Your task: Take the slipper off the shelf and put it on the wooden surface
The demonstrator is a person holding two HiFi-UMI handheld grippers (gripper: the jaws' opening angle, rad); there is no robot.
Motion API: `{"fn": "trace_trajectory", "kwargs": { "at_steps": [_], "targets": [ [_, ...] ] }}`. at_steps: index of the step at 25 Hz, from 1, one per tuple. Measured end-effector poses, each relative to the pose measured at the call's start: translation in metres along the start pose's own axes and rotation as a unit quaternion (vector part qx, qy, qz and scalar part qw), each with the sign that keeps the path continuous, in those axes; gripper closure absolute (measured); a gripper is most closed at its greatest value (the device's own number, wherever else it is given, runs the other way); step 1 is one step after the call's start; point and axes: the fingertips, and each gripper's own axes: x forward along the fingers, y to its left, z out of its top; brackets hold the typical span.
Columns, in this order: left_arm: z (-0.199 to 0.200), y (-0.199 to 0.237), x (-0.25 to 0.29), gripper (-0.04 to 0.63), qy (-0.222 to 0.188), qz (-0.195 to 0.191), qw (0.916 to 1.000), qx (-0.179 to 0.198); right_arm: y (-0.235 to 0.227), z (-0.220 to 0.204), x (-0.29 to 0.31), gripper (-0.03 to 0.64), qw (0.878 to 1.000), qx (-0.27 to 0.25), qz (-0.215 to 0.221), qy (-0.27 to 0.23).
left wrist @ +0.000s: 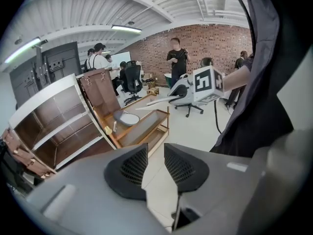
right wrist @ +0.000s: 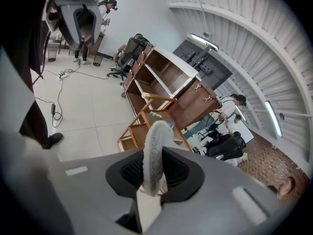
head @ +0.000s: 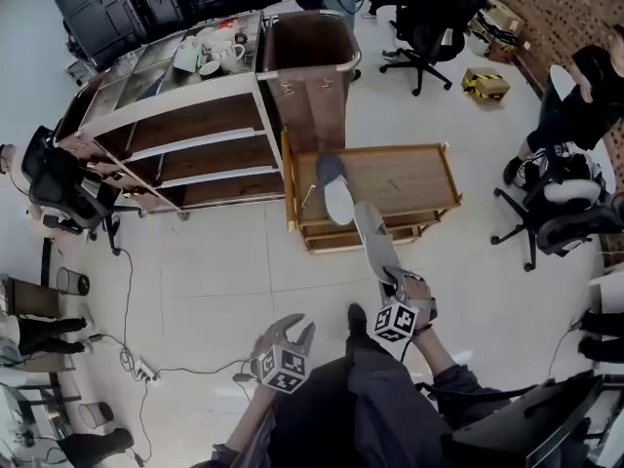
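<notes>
My right gripper (head: pixel 395 286) is shut on the heel end of a grey slipper with a white sole (head: pixel 373 240). The slipper pokes forward over the floor toward the low wooden stand (head: pixel 400 178). In the right gripper view the slipper (right wrist: pixel 154 153) stands on edge, pinched between the pads of the right gripper (right wrist: pixel 154 174). Another slipper (head: pixel 336 188) lies on the stand's top at its left end. My left gripper (head: pixel 290 328) hangs low near my legs, open and empty. Its own view shows the left gripper (left wrist: pixel 155 163) with a narrow gap. The brown shelf (head: pixel 195 135) stands to the left.
A tall brown cabinet (head: pixel 307 57) stands behind the stand. Mugs (head: pixel 210 55) sit on the shelf's top. Office chairs (head: pixel 429 18) and people fill the back and right. Another chair (head: pixel 54 188) and floor cables (head: pixel 127 359) are at the left.
</notes>
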Motion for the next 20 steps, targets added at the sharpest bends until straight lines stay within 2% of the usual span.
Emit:
{"fn": "trace_trajectory", "kwargs": {
  "at_steps": [6, 12, 15, 17, 19, 20],
  "targets": [
    [0.078, -0.001, 0.042, 0.477, 0.009, 0.034, 0.9991, -0.022, -0.065, -0.044, 0.106, 0.558, 0.999, -0.021, 0.039, 0.019],
    [0.086, 0.017, 0.046, 0.477, 0.04, 0.097, 0.9924, -0.064, -0.09, -0.048, 0.207, 0.55, 0.995, -0.07, 0.069, 0.026],
    [0.082, 0.023, 0.043, 0.477, 0.054, 0.119, 0.9875, -0.087, -0.075, -0.057, 0.242, 0.485, 0.988, -0.079, 0.12, 0.055],
    [0.084, 0.023, 0.045, 0.477, 0.058, 0.123, 0.9862, -0.095, -0.066, -0.059, 0.248, 0.405, 0.985, -0.062, 0.151, 0.057],
    [0.088, 0.022, 0.049, 0.477, 0.059, 0.122, 0.9863, -0.094, -0.065, -0.053, 0.24, 0.33, 0.986, -0.038, 0.158, 0.039],
    [0.089, 0.022, 0.051, 0.477, 0.059, 0.12, 0.9867, -0.093, -0.066, -0.049, 0.232, 0.323, 0.987, -0.029, 0.156, 0.028]
  ]
}}
